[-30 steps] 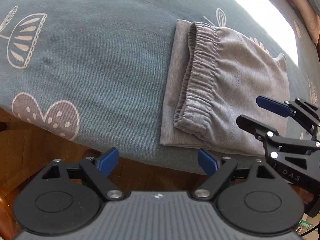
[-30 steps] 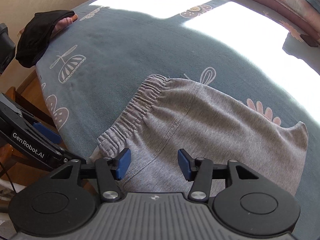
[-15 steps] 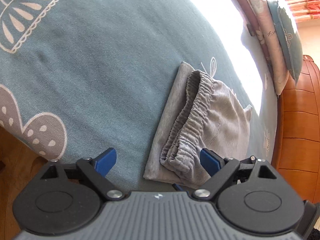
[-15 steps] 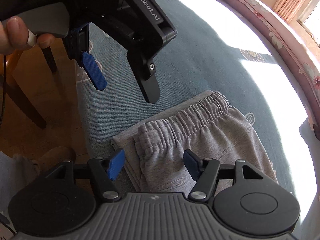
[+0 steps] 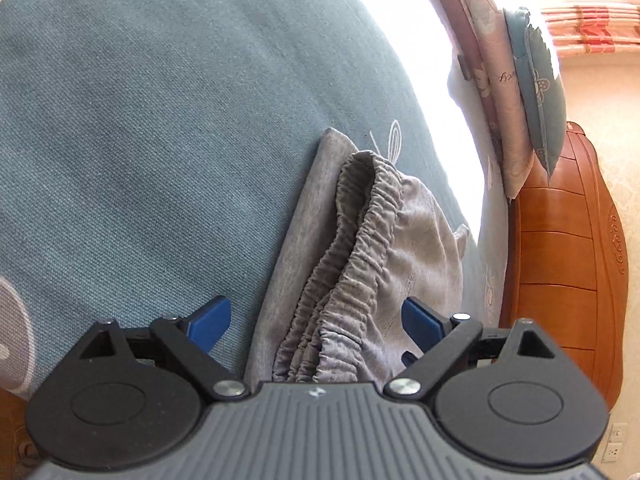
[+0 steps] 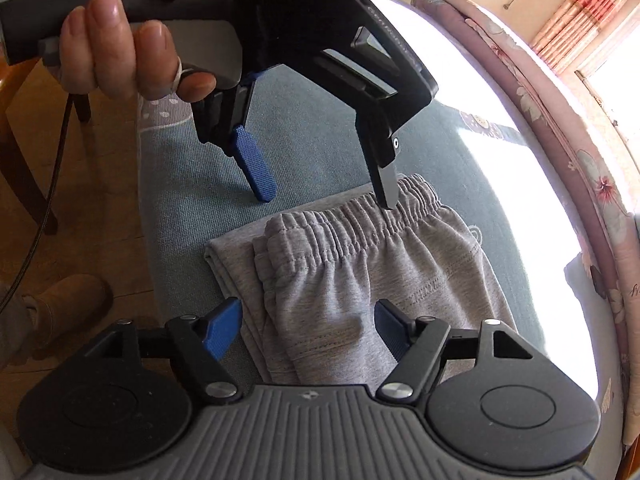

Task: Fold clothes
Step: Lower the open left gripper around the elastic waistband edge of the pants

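Left gripper [image 5: 316, 322] and right gripper [image 6: 308, 326], jaws opening, each straddle without pinching the folded grey sweatpants [image 6: 360, 272], which lie near the edge of a teal bedspread [image 5: 160, 120].

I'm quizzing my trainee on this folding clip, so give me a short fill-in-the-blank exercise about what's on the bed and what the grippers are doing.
1. The folded garment with the elastic waistband is ____ in colour.
2. It lies on a ____ bedspread.
3. The pads of the left gripper are ____ in colour.
4. The right gripper has the garment between its opening jaws but holds ____.

Missing words: grey; blue-green; blue; nothing
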A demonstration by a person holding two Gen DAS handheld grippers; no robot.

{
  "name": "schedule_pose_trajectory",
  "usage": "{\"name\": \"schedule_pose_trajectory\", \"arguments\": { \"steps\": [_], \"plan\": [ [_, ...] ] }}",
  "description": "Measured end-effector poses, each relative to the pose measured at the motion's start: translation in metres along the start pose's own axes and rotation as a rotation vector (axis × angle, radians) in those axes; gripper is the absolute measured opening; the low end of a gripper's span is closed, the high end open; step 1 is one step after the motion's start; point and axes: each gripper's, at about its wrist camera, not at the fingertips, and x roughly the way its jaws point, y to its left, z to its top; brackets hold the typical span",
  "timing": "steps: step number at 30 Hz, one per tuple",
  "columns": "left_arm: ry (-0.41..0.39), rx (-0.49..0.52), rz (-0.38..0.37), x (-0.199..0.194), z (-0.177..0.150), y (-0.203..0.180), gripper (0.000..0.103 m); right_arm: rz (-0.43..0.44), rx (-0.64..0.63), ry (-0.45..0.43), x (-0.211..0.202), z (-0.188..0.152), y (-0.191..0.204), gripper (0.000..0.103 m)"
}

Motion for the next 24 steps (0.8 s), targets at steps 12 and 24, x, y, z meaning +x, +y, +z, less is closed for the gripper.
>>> {"name": "schedule_pose_trajectory", "arguments": {
  "steps": [12,24],
  "plan": [
    [0.032,0.189,-0.072,0.031,0.04,-0.031,0.097,-0.038,0.129,0.001,-0.006,-0.002,-0.037,0.078],
    [0.099,0.146,-0.183,0.038,0.03,-0.021,0.099,-0.068,0.176,-0.038,-0.026,-0.009,-0.058,0.079]
  ]
}}
